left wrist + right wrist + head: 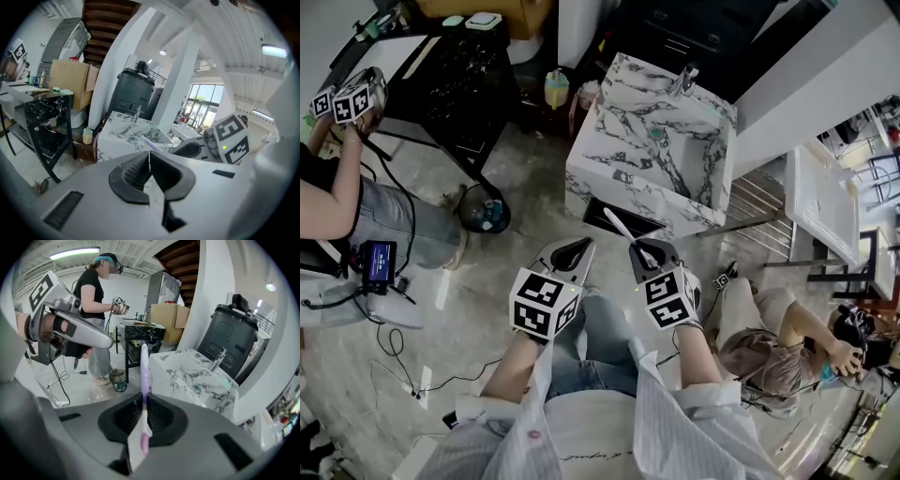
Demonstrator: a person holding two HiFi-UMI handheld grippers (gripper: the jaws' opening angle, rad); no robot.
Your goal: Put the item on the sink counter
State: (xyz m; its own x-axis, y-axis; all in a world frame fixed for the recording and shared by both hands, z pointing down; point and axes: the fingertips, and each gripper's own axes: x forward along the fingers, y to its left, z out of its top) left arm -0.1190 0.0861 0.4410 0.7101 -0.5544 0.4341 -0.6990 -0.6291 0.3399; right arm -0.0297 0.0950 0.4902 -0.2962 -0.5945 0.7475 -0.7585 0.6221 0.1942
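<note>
A: Right hand-held gripper [641, 249] was clamped on the slim toothbrush-like item [617, 223]. Left hand-held gripper [573, 251] had its jaws together, nothing in them.

B: Item's long axis pointed to upper left. The marble sink bench [598, 131] lay just beyond its tip, mid-frame. Hard glossy top; polished floor [487, 281] around.

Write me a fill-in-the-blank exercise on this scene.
The gripper clamping the slim white-and-lilac stick is the ____ one.
The left gripper is ____, with nothing between its jaws.
The white dark-veined marble sink has a ____ drain plug.
Missing words: right; shut; green.
</note>
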